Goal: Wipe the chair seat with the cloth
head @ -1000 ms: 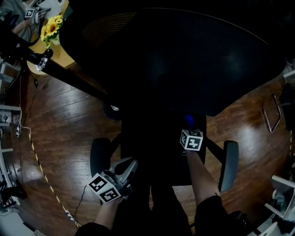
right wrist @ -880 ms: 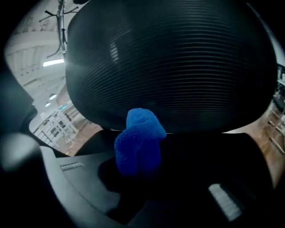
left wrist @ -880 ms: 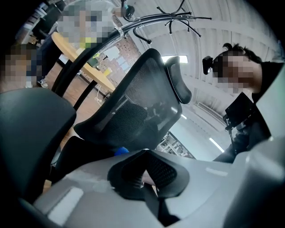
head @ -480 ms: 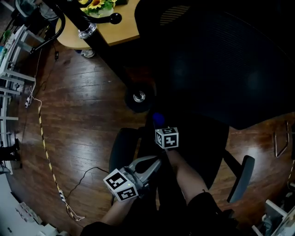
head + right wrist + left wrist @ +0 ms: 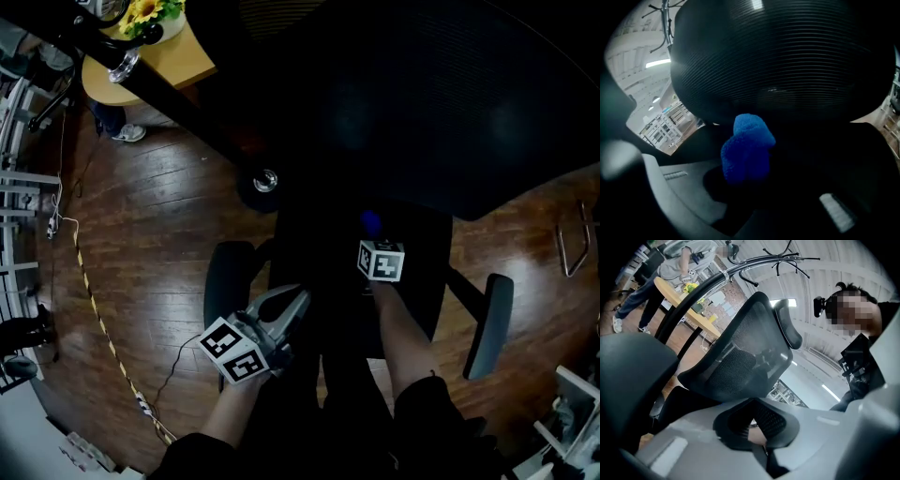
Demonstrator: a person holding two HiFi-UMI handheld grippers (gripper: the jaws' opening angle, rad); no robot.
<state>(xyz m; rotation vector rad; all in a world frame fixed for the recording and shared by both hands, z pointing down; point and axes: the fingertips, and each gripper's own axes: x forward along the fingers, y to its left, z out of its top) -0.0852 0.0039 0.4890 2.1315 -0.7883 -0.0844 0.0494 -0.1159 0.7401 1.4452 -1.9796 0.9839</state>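
Since half a second ago the right hand-held gripper [image 5: 373, 239] has slid with the cloth from the left part of the chair seat [image 5: 319, 246] toward its middle. The left hand-held gripper [image 5: 298, 302] keeps its place by the seat's front left corner.

Nearest the person, the left hand-held gripper hangs just off that corner, beside the left armrest [image 5: 228, 281]. Its jaws are closed together with nothing between them, and it takes no part in the wipe.

Further in, the right hand-held gripper reaches over the seat with its jaws clamped on the blue cloth [image 5: 747, 147]. The cloth is bunched into a wad that sticks out past the tips. It sits around the seat's middle, toward the back edge, and appears to rest on the fabric, though the seat is too dark to be sure of contact.

The wiping looks to be under way rather than finished. No mark on the dark seat shows which parts are done. By my reading the front edge and the side by the right armrest [image 5: 492, 323] may still need passes.

Beyond rises the mesh chair back [image 5: 450, 94]. Past it, over the wooden floor [image 5: 150, 244], a round tabletop [image 5: 164, 66] carries sunflowers [image 5: 150, 11].
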